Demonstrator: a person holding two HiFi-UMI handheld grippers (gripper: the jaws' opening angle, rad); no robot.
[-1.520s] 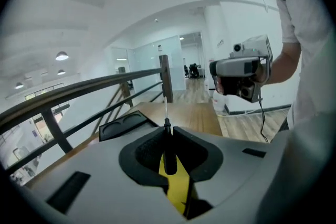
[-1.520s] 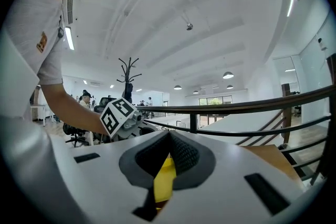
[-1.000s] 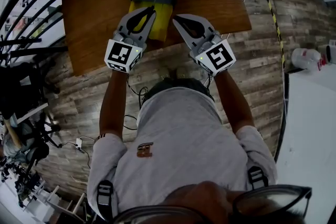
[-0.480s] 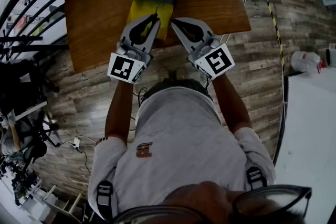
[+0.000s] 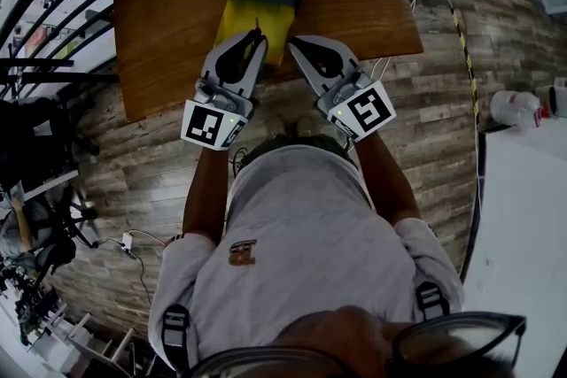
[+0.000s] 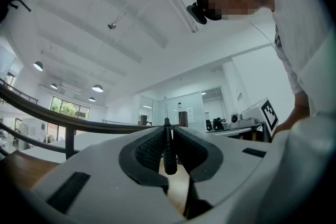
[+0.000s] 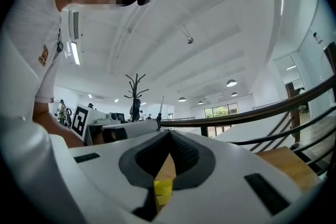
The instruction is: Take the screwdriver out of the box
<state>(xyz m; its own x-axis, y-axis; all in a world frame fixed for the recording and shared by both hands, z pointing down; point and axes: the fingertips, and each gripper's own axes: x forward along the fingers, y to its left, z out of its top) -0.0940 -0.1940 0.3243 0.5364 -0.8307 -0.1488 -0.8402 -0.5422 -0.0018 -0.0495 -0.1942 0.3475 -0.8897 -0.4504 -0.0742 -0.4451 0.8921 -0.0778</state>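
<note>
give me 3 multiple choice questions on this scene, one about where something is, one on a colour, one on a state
1. Where is the screwdriver?
A. lying in the box
B. between the jaws of the left gripper
C. on the floor

2. What colour is the part of the box nearest the grippers, on the wooden table?
A. red
B. yellow
C. blue

3. How do the jaws of the right gripper stand?
A. wide apart
B. shut on the screwdriver
C. shut with nothing between them

Answers: 1 B, the left gripper view shows its handle clamped between the pads; 2 B, the head view shows it yellow; 3 C, the right gripper view shows the tips meeting with nothing between them.
</note>
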